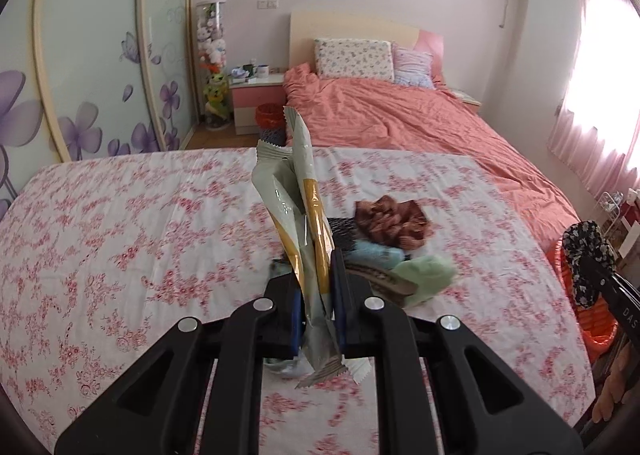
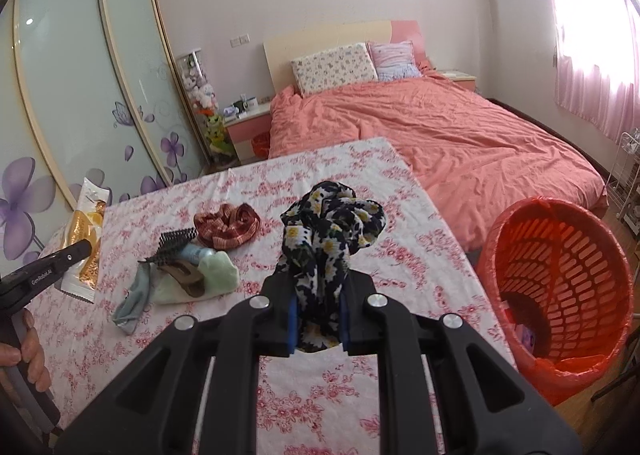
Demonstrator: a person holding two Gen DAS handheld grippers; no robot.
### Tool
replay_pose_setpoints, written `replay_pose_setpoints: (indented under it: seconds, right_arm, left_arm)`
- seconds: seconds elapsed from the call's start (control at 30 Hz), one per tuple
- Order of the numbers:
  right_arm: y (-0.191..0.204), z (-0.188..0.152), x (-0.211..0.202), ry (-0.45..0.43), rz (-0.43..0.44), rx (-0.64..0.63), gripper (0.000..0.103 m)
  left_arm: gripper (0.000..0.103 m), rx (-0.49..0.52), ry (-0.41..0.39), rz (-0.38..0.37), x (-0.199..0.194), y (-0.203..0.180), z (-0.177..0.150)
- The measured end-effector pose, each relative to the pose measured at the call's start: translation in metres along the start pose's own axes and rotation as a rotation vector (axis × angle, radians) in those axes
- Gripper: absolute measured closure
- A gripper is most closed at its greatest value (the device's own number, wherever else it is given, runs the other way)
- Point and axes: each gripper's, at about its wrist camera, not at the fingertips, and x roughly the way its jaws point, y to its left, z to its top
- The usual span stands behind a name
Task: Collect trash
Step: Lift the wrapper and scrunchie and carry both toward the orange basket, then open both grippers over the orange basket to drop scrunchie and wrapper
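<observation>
White lettering reading "GemRobotAI" runs along the black arm of the left tool [image 2: 82, 249], and "DAS" shows on the side of the right tool [image 1: 596, 261] in the left wrist view.

The left tool [image 1: 316, 295] is clamped on a crinkled foil wrapper [image 1: 298, 191], pale grey-green with a gold stripe and saw-toothed ends, held upright above the desk [image 1: 120, 215], which is covered in a white cloth printed with pink flowers.

The right tool [image 2: 318, 319] is closed on a bunched navy scrunchie [image 2: 332, 223] of soft cloth printed with yellow-and-white daisies.

On the desk lie a rust-coloured checked scrunchie [image 2: 228, 225], a black bristle brush [image 2: 176, 243], a brown hair claw [image 2: 188, 277], a pale green cloth [image 2: 218, 275] and a light blue tube [image 2: 198, 253], all heaped together.

A red slotted plastic bin [image 2: 560, 287], lined with a red bag, stands beside the desk on the right.
</observation>
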Motion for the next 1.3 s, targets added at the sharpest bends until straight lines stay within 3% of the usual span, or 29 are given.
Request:
replay_pose_setpoints:
  seconds: [0.6,1.03,1.23,1.3]
  right_arm:
    - [-0.091,0.009,-0.077,-0.15,-0.104,0.089,0.087]
    - [-0.207,0.002,-0.092,-0.175,-0.229,0.25,0.087]
    - [-0.254,-0.001,-0.078,-0.163,-0.241,0.324,0.085]
    - [-0.266,-0.003,-0.069,-0.15,-0.244,0.342,0.077]
  left_arm:
    - [0.09,0.152,-0.055,-0.276,-0.025,-0.14,0.005]
    - [0.09,0.282,0.013,-0.545,0.002,-0.282,-0.014]
    - [0.09,0.327,0.066,-0.606,0.023,-0.329,-0.021]
    - [0.087,0.345,0.078,-0.601,0.03,-0.34,-0.025]
